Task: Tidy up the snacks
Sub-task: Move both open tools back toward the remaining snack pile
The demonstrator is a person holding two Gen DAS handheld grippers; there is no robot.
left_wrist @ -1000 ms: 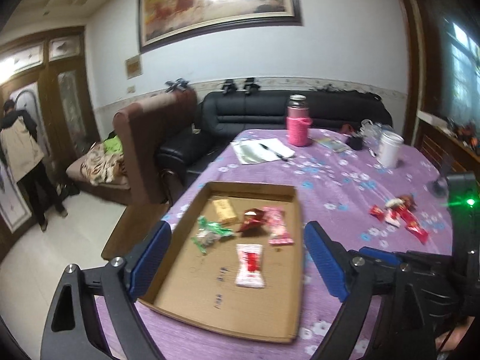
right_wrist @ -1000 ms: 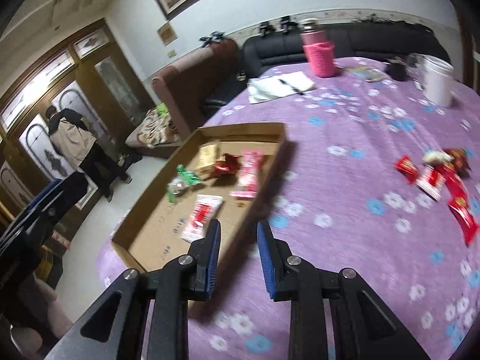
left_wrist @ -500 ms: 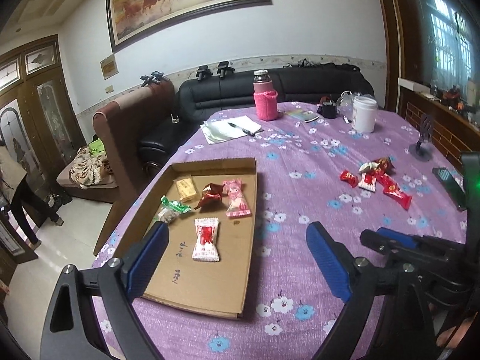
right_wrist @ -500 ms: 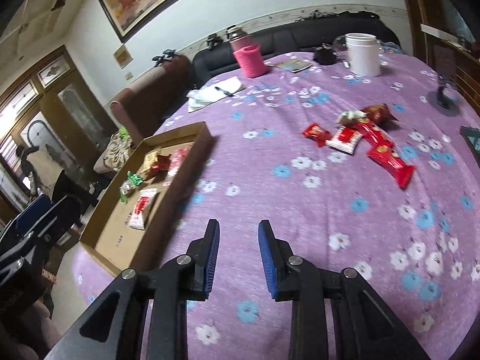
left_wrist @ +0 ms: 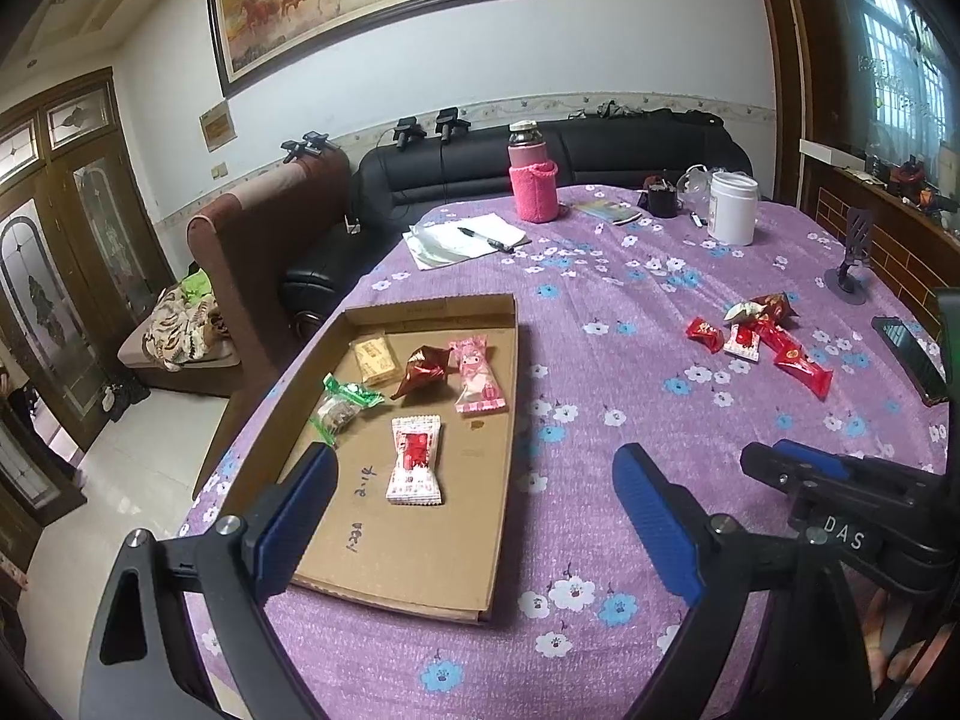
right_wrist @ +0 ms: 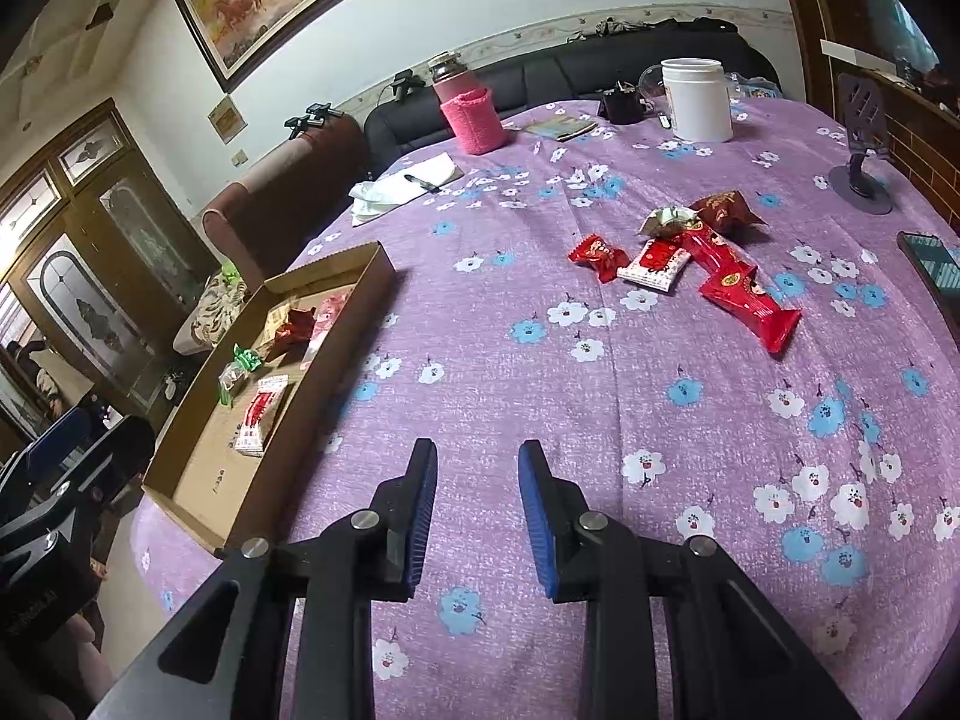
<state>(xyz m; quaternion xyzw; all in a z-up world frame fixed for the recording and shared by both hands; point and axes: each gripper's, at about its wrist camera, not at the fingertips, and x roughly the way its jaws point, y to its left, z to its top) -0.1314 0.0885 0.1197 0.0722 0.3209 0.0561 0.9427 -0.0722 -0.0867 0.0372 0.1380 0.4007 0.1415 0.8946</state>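
A shallow cardboard tray [left_wrist: 432, 307] lies at the table's left edge and holds several wrapped snacks, among them a white-and-red packet [left_wrist: 415, 459] and a pink one [left_wrist: 477, 377]. My left gripper [left_wrist: 474, 456] hovers wide open over the tray's near right corner, holding nothing. A loose pile of red snack packets [right_wrist: 690, 252] lies on the purple flowered cloth, right of centre. My right gripper [right_wrist: 477, 450] hangs over bare cloth short of that pile. Its jaws are narrowly open, with nothing between them. The tray [right_wrist: 360, 300] shows at its left.
At the table's far side stand a pink-sleeved bottle [left_wrist: 533, 186], a white jar [left_wrist: 731, 207] and papers with a pen [left_wrist: 465, 237]. A phone [right_wrist: 930, 264] and a phone stand [right_wrist: 858, 180] are at the right edge. Sofas lie beyond.
Both views have swung right, off the tray and toward the red packets on the cloth. Neither gripper's opening has visibly changed, and the snacks have not moved.
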